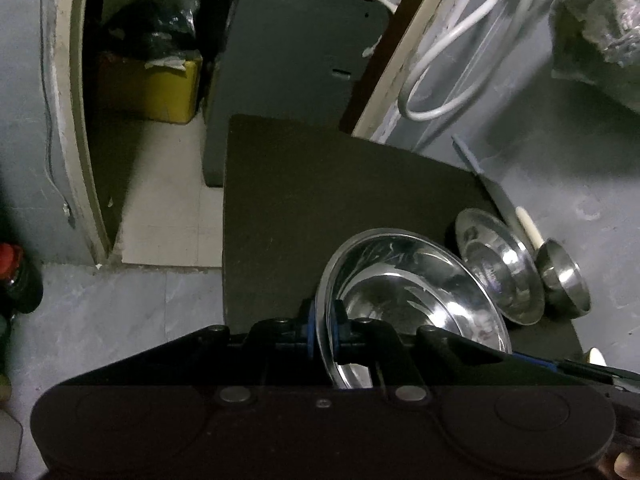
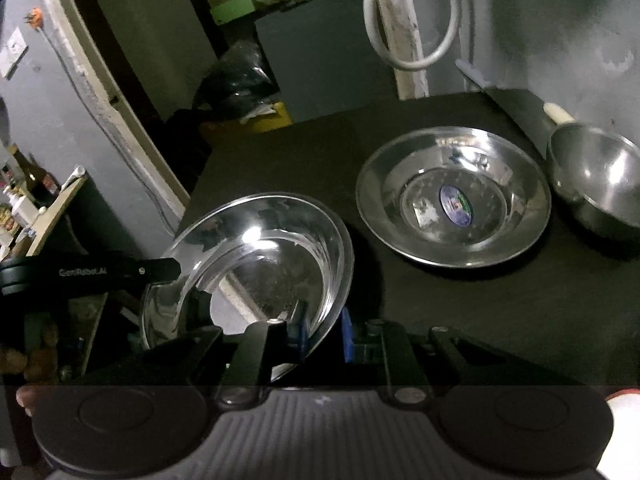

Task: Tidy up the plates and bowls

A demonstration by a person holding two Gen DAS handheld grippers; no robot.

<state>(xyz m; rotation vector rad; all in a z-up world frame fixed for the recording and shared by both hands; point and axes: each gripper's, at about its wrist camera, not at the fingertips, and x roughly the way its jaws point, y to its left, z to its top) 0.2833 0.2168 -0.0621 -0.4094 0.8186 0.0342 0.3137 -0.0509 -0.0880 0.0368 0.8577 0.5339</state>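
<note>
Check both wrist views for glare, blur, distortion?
Left wrist: dim, strong fisheye bending the door frame, hotspots on the held plate. Right wrist: bright glare on that plate, stickered plate fairly sharp, corners vignetted.

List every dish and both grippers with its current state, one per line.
Glass bowl: tilted, gripped at its rim from two sides.
Steel plate: flat on the dark table, empty, free.
Steel bowl: upright, empty, free.
Left gripper: shut on the rim.
Right gripper: shut on the rim.
</note>
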